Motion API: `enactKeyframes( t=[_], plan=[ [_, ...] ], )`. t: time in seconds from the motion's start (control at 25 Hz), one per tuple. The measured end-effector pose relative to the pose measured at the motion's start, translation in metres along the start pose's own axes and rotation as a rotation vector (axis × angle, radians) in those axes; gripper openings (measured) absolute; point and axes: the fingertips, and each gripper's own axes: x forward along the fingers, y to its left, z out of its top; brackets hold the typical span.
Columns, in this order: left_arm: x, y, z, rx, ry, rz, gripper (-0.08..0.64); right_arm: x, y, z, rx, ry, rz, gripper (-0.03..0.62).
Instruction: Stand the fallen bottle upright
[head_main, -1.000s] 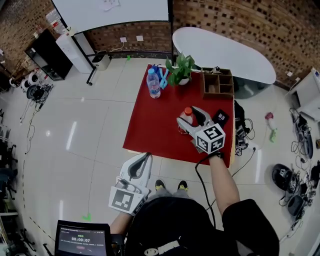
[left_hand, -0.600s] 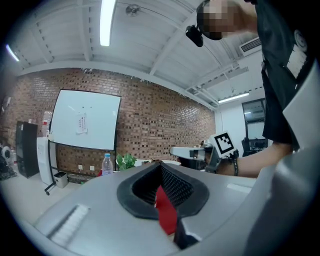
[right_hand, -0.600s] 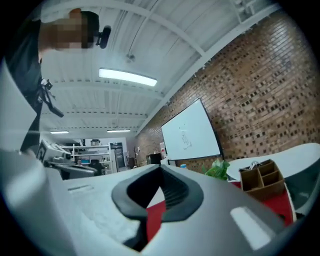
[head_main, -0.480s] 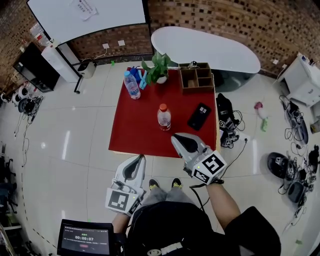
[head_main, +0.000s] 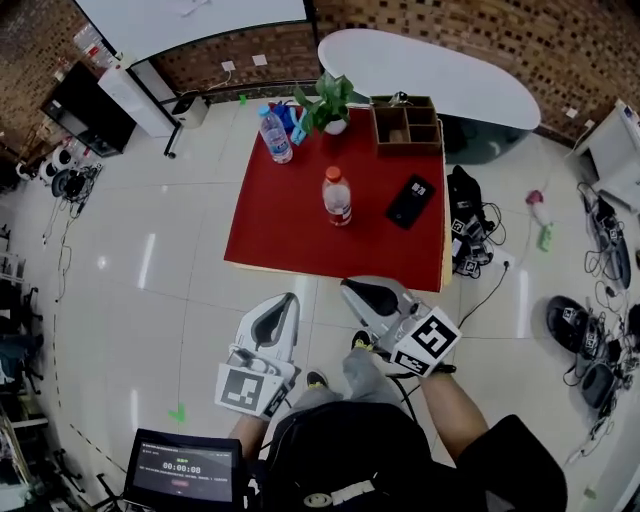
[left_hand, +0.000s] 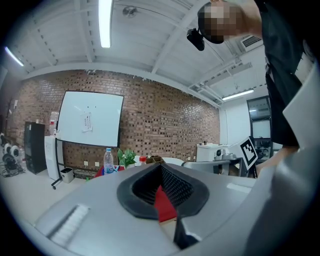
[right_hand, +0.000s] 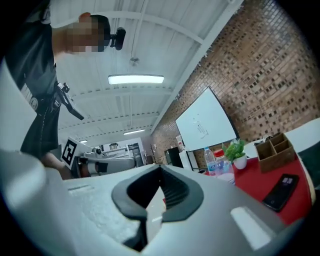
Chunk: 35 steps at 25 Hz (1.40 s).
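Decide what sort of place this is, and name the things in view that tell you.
Probably an indoor lab or test room, not a home: a whiteboard against a brick wall, cables and equipment lying on the tiled floor, and a lone red table of props.

Table (head_main: 290, 255): near half bare, you pass freely. Bottle (head_main: 337, 196) mid-table, phone (head_main: 411, 201) right of it; plant (head_main: 327, 100), organizer (head_main: 407, 123) block far edge.

One red-topped square table (head_main: 290, 230) carries two clear plastic bottles, a red-capped bottle (head_main: 337, 195) and a blue-labelled bottle (head_main: 275, 135), one leafy green potted plant (head_main: 327, 103), one brown wooden compartment box (head_main: 408, 146) and one flat black phone (head_main: 411, 201); beyond it stands one white oval table (head_main: 430, 75).
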Motion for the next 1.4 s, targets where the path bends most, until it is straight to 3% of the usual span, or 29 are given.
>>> enactKeyframes(
  t=[0.12,0.36,0.56,0.76,1.16,1.4],
  plan=[
    [-0.011,-0.008,-0.009,0.02,0.052,-0.043,0.0,-0.005,0.021,0.004,-0.028,-0.001,-0.004,0.003],
    [-0.123,-0.033,-0.003,0.014,-0.077,-0.085,0.0,-0.01,0.149,-0.02,-0.085,0.016,0.009,0.003],
    [-0.217,-0.056,-0.013,0.003,-0.11,-0.108,0.0,-0.024,0.255,-0.053,-0.127,0.058,0.016,0.003],
    [-0.282,-0.068,-0.011,-0.009,-0.142,-0.114,0.0,-0.039,0.323,-0.056,-0.128,0.055,0.021,0.003],
    [-0.286,-0.099,-0.002,-0.038,-0.158,-0.121,0.0,-0.066,0.339,-0.055,-0.112,0.096,0.003,0.003],
    [-0.268,-0.12,-0.003,-0.034,-0.126,-0.115,0.0,-0.088,0.312,-0.038,-0.119,0.077,-0.029,0.003]
  ],
)
